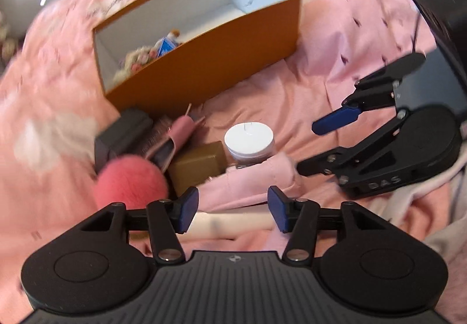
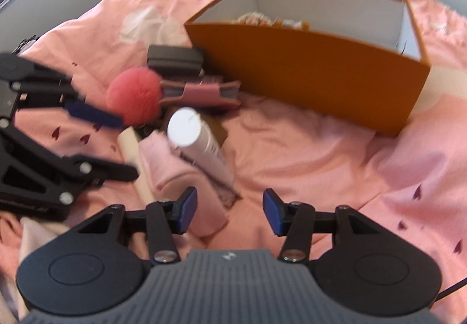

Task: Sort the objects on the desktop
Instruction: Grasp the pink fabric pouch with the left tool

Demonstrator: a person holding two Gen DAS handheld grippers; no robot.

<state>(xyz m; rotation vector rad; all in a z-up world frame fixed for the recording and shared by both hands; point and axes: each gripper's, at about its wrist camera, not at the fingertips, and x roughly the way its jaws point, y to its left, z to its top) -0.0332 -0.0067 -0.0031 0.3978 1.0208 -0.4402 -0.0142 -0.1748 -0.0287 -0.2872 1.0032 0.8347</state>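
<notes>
An orange box (image 1: 210, 67) (image 2: 321, 76) with white inner walls stands open on the pink bedspread and holds a floral plush and a blue item. In front of it lie a pink pompom (image 1: 131, 181) (image 2: 134, 99), a black case (image 1: 122, 134), a pink brush (image 1: 178, 131), a small brown box (image 1: 198, 166), a white-capped bottle (image 1: 249, 140) (image 2: 192, 143) and a pink pouch (image 1: 248, 186) (image 2: 181, 178). My left gripper (image 1: 233, 210) (image 2: 125, 147) is open over a cream tube (image 1: 230, 226), its pads clear of it. My right gripper (image 2: 230, 213) (image 1: 309, 149) is open beside the pouch's near end, below the bottle.
The rumpled pink bedspread (image 2: 335, 178) covers the whole surface, with bare cloth to the right of the pile. A pale garment (image 1: 437, 207) lies at the near edge. Dark furniture (image 1: 437, 17) stands beyond the bed's right side.
</notes>
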